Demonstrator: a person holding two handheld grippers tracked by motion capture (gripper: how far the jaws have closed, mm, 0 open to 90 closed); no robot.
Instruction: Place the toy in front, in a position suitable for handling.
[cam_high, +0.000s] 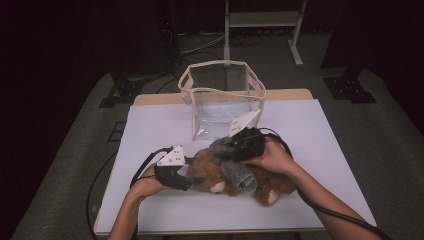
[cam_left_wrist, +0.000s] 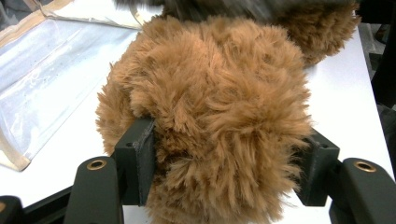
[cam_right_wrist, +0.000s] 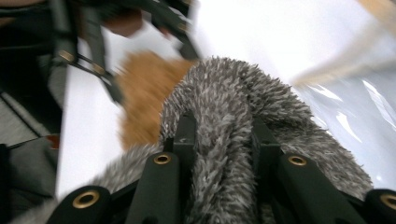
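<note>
The left gripper (cam_high: 186, 172) clamps the brown plush toy (cam_high: 225, 175); the right gripper (cam_high: 227, 146) pinches its grey scarf (cam_high: 239, 175); the clear bag (cam_high: 222, 100) at twelve o'clock waits unfilled

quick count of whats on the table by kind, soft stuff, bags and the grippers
brown plush toys: 1, the teddy bear
grey fuzzy cloths: 1, the scarf draped over the bear
clear bags: 1, the bag standing at the back
grippers: 2, left gripper on the bear, right gripper on the scarf
total: 5
</note>
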